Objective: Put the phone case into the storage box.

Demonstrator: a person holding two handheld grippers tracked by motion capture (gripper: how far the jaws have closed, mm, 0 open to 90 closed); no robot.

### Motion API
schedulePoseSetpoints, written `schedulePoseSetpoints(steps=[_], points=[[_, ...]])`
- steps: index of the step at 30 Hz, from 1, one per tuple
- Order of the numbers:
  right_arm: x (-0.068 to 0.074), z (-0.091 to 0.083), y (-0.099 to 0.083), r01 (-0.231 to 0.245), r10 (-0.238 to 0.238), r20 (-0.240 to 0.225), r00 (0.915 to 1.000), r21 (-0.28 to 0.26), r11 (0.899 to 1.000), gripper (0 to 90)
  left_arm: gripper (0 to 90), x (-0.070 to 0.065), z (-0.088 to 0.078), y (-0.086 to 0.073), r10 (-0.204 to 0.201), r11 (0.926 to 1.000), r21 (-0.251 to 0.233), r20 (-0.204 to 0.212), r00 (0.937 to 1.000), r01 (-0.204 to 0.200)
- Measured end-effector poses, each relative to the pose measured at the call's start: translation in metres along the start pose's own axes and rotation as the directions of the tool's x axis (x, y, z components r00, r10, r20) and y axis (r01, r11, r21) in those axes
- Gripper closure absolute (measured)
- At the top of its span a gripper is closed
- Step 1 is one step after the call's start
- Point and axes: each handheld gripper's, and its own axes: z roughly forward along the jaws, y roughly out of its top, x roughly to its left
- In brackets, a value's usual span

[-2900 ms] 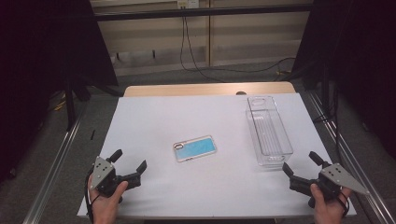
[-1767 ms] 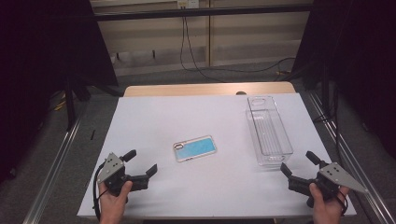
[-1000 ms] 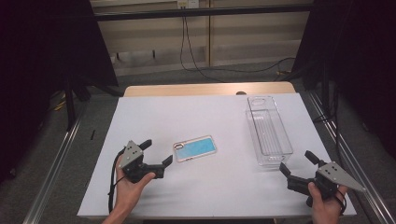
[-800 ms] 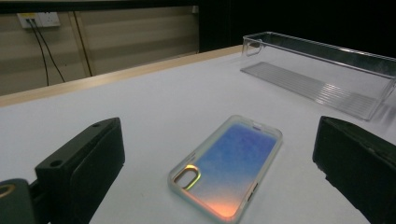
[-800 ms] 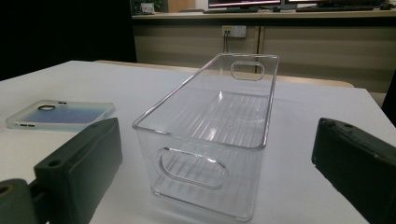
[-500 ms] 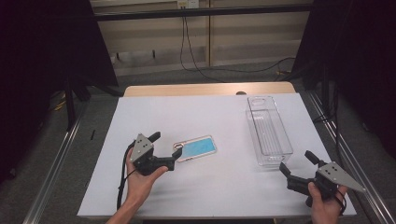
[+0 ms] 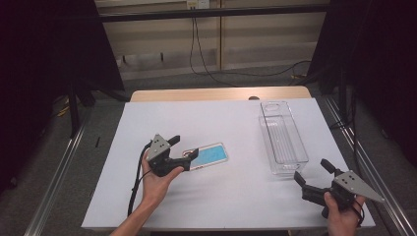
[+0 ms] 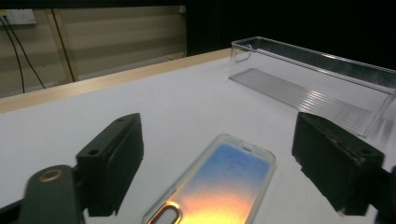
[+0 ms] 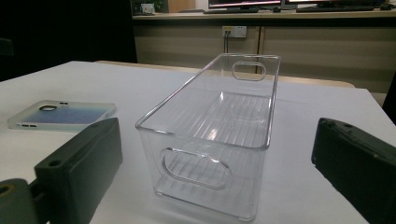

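Note:
A clear phone case (image 7: pixel 210 155) with a blue-tinted back lies flat near the middle of the white table (image 7: pixel 216 118). My left gripper (image 7: pixel 184 146) sits at the case's left end and points along it. In the left gripper view the phone case (image 8: pixel 224 182) lies between the two black pads (image 8: pixel 114 163), which stand apart from its edges. Those jaws have just been closing a little and remain open. My right gripper (image 7: pixel 311 169) rests open at the front right, just short of the near end of a clear plastic bin (image 7: pixel 282 137).
The bin (image 9: pixel 210 126) is empty, with a handle cut-out at each end, and the phone case (image 9: pixel 60 114) lies to its left. A wooden strip (image 7: pixel 221 94) runs along the table's far edge. Metal rails flank the table and cables hang behind it.
My left gripper has moved right across the table from the front left corner to the phone case, and its jaws now straddle the case's near end. The right gripper has stayed put.

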Motion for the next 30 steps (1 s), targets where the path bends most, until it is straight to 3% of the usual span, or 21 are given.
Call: schedulePoseSetpoints(steps=[6,16,24,30], points=[[0.001,0.0,0.0,0.002,-0.002,-0.006,1.0,0.003,1.0,1.3,30.2,-0.001,-0.002,0.0,0.011,0.9997,0.022,0.008,0.9999,-0.011],[0.002,-0.002,-0.001,0.011,-0.011,-0.008,0.9999,0.006,1.0,1.3,54.4,0.006,-0.004,0.002,-0.035,0.9986,0.043,0.071,0.9969,0.032],[0.003,-0.003,0.0,0.021,-0.021,-0.011,0.9997,0.009,1.0,1.2,77.6,0.007,-0.009,0.008,-0.035,0.9958,0.088,0.12,0.9921,0.024],[0.003,-0.003,-0.001,0.02,-0.02,-0.012,0.9997,0.009,1.0,1.3,85.7,0.009,-0.009,0.008,-0.048,0.9926,0.117,0.139,0.9891,0.032]])
